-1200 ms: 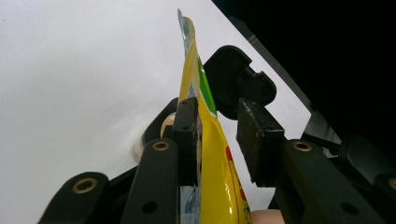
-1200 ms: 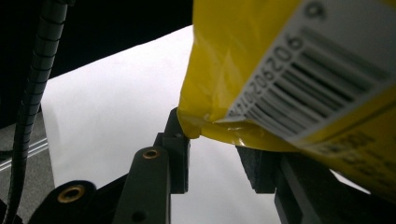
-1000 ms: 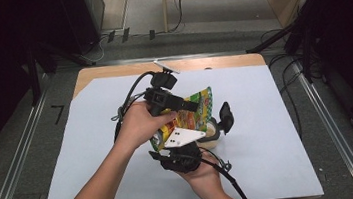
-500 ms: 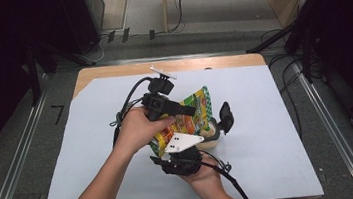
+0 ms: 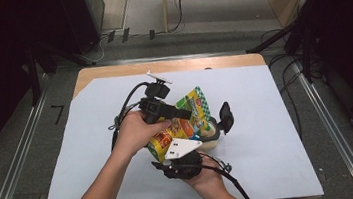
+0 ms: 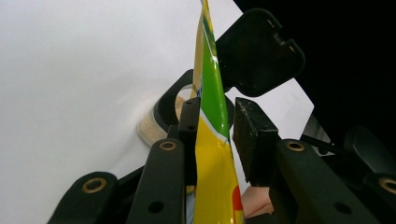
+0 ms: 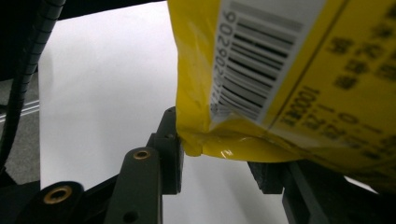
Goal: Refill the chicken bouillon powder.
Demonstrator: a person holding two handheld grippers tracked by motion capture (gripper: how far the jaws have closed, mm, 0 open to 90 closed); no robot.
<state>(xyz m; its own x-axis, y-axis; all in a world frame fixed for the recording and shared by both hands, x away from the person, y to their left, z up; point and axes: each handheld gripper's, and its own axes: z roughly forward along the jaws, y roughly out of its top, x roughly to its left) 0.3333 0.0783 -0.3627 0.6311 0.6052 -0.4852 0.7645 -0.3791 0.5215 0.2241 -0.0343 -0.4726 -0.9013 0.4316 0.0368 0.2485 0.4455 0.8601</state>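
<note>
Two grippers meet over one yellow-and-green snack bag (image 5: 187,121) near the middle of the white-covered table (image 5: 279,133). Left gripper (image 5: 178,113), held from the left side, reaches across the upper part of the bag. In the left gripper view the bag (image 6: 212,140) stands edge-on between the jaws: the left-hand pad lies against it, the right-hand pad (image 6: 252,140) stands just clear, a sliver of gap showing. Jaws have just been closing, not yet clamped. Right gripper (image 5: 184,165), held from the near edge, comes in under the bag's near end. In the right gripper view the bag's sealed bottom edge (image 7: 261,93), barcode side showing, hangs above and between the jaws; whether the pads press on it, cannot tell. Those jaws have just been opening a little. Just right of the bag, a small round jar (image 5: 211,132) with pale contents sits on the table, its black flip lid (image 5: 226,116) standing open on the far-right side. Jar touches or nearly touches the bag.
</note>
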